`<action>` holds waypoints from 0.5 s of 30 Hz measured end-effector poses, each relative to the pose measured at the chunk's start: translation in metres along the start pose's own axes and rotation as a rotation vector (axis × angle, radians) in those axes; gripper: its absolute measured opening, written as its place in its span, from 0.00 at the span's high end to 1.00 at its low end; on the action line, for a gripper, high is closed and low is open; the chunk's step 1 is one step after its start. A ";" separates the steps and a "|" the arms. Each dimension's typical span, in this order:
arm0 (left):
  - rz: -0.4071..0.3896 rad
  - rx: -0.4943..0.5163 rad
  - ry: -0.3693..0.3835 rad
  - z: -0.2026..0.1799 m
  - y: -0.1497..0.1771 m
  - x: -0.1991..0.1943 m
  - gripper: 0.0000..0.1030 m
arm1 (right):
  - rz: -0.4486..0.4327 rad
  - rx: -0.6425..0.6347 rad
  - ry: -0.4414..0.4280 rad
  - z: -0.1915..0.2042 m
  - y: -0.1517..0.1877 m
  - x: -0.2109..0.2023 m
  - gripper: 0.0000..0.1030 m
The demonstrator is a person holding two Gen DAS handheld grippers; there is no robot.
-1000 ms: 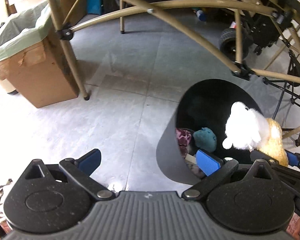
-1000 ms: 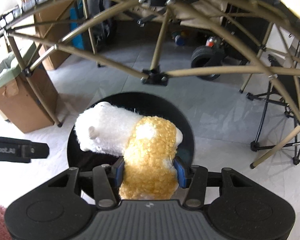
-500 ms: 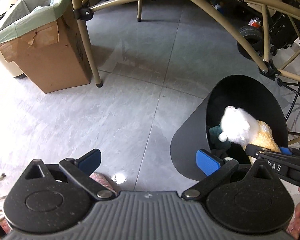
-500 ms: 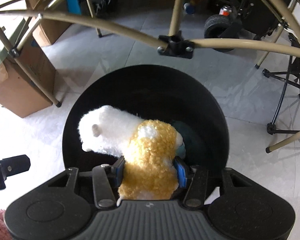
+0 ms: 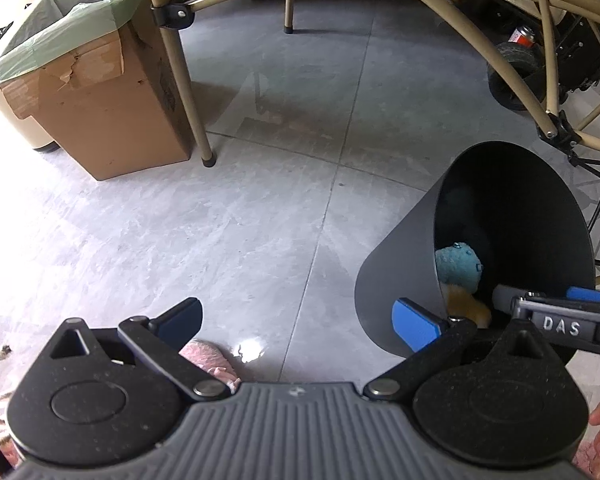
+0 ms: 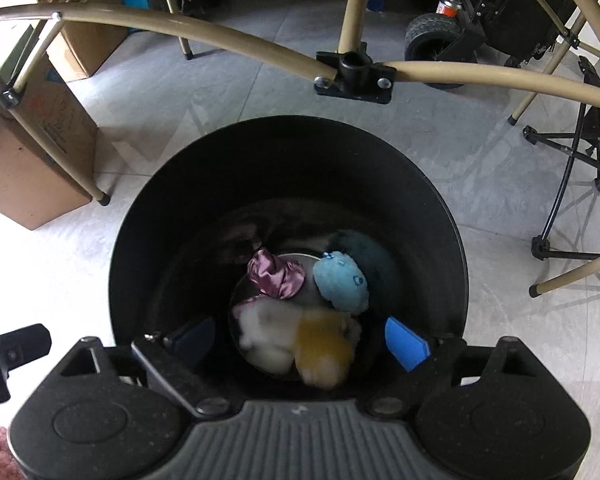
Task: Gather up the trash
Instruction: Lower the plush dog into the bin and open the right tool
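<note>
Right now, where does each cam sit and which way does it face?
Left wrist: on the left gripper, open, aimed down across the floor, black bin at its right; right gripper and fingertips of a hand show.
Right wrist: on the right gripper, open over the bin, looking straight in at the white-and-yellow plush.
Shared: bin, teal plush, cardboard box.

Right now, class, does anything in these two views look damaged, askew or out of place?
Yes. The cardboard box with the green liner has a torn, ragged top flap. The black bin holds soft toys rather than ordinary rubbish: a blue plush, a white-and-yellow plush that looks blurred, and a crumpled purple cloth.
</note>
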State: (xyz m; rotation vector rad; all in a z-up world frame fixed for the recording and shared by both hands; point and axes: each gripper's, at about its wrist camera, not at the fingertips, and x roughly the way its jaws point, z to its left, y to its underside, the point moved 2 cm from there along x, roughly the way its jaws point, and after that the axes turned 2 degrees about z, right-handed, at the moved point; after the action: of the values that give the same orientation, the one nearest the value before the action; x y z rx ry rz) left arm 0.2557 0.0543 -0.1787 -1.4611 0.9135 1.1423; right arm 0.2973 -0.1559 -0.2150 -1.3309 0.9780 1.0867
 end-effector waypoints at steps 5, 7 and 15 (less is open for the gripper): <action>0.000 -0.003 -0.004 0.000 0.000 0.000 0.00 | 0.018 0.004 -0.010 0.000 0.003 -0.002 0.00; -0.001 0.000 -0.005 0.000 0.000 0.000 0.00 | 0.014 0.005 -0.009 -0.001 0.003 -0.003 0.00; -0.027 0.004 0.000 -0.002 0.000 -0.011 0.00 | -0.004 0.000 -0.020 -0.002 0.003 -0.013 0.00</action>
State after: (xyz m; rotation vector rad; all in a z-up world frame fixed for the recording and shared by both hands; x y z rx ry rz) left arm 0.2534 0.0519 -0.1685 -1.4666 0.8935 1.1204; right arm 0.2915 -0.1589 -0.2030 -1.3188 0.9605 1.0946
